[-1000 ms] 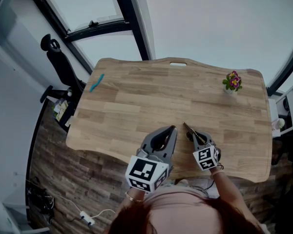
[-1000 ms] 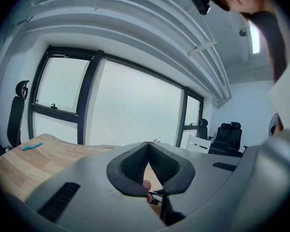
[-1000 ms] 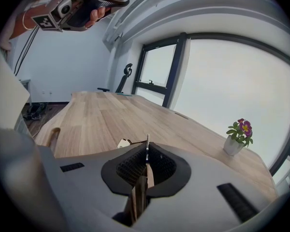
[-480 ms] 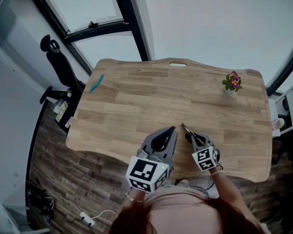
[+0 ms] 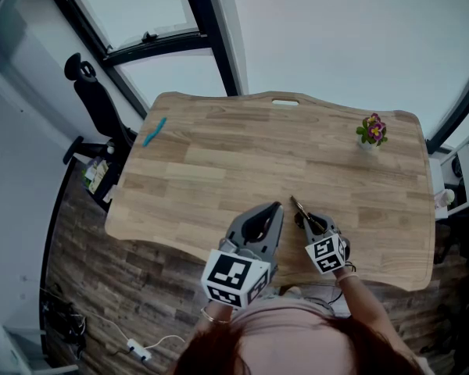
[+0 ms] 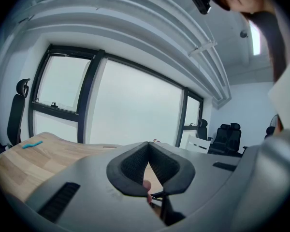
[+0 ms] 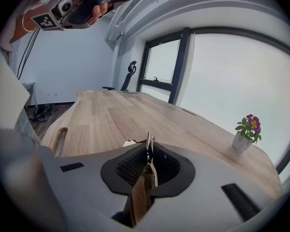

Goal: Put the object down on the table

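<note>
Our right claw (image 7: 149, 151) grips a thin wooden object (image 7: 141, 192) over the tabletop's (image 5: 242, 155) near edge — left claw (image 6: 148, 146) closed, empty.

The jaws of the left gripper (image 6: 149, 145) are seen pressed together above the table (image 6: 24, 164); a blue thing (image 6: 32, 143) is laid near the table's far edge.

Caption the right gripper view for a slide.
Right tongs shut on a thin wood-and-metal tool over the wooden table; potted flower beyond.
</note>
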Demonstrator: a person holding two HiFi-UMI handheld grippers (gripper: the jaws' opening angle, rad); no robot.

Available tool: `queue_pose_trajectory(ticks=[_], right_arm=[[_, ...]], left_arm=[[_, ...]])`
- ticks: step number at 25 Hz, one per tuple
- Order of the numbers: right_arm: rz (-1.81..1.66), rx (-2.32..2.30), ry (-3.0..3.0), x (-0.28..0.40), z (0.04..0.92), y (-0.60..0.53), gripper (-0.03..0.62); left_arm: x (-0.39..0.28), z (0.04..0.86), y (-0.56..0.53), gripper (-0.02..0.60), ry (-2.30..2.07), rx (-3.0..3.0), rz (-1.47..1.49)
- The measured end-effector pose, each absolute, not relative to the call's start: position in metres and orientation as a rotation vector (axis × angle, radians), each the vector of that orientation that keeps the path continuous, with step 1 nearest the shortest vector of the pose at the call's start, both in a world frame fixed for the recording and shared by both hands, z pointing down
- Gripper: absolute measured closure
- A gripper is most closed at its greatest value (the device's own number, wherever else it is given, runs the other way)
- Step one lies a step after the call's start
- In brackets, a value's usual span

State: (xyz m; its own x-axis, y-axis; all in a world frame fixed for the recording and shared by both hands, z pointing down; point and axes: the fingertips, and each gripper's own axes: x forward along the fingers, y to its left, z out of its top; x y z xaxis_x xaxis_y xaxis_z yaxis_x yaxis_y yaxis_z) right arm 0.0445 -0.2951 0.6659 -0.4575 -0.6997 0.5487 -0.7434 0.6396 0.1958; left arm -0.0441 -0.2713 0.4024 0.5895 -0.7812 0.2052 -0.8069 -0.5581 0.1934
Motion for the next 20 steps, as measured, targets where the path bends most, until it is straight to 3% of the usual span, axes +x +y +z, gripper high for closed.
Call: queue_pose_trajectory(ticks=[20], right_arm=[[0.161,1.067,-2.253,0.032,0.681,-0.289,0.530]], left_arm=[[-0.051,0.404,-0.270,0.580,-1.305,2.552,0.138]])
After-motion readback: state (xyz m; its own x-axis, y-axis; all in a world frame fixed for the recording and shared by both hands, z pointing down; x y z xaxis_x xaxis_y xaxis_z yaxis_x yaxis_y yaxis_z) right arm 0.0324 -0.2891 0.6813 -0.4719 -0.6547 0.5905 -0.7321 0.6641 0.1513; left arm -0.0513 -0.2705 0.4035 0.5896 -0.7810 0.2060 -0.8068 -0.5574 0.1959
